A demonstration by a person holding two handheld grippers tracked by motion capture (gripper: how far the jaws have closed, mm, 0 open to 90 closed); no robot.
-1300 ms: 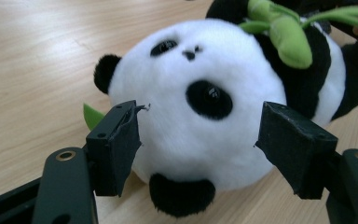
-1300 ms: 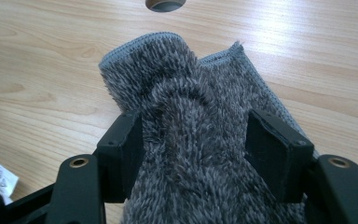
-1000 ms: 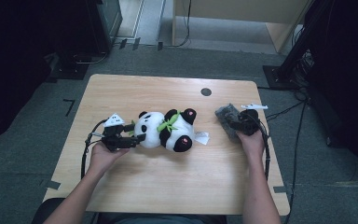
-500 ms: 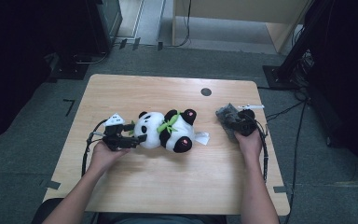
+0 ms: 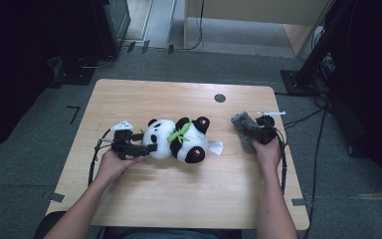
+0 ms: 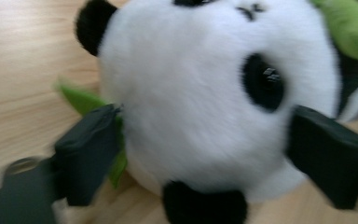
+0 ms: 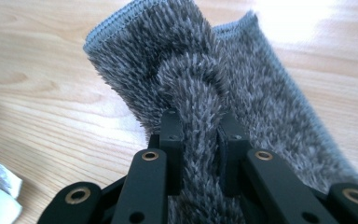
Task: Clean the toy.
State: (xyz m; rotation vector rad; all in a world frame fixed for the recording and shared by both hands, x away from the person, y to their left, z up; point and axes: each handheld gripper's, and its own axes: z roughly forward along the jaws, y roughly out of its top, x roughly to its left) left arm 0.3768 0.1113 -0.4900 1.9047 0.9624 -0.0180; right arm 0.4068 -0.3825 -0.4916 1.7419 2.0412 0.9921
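Left hand-held gripper [image 5: 149, 148], jaws just opening wide, is straddling the panda's [image 6: 214, 102] head at centre frame. Right hand-held gripper [image 7: 200, 140], jaws just closing, is pinching the grey cloth [image 7: 191, 74].

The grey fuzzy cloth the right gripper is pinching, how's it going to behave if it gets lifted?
Probably floppy: the grey cloth already bunches into a fold between the right gripper pads. Likely light, being thin with a stitched hem. Its shaggy pile should resist slipping.
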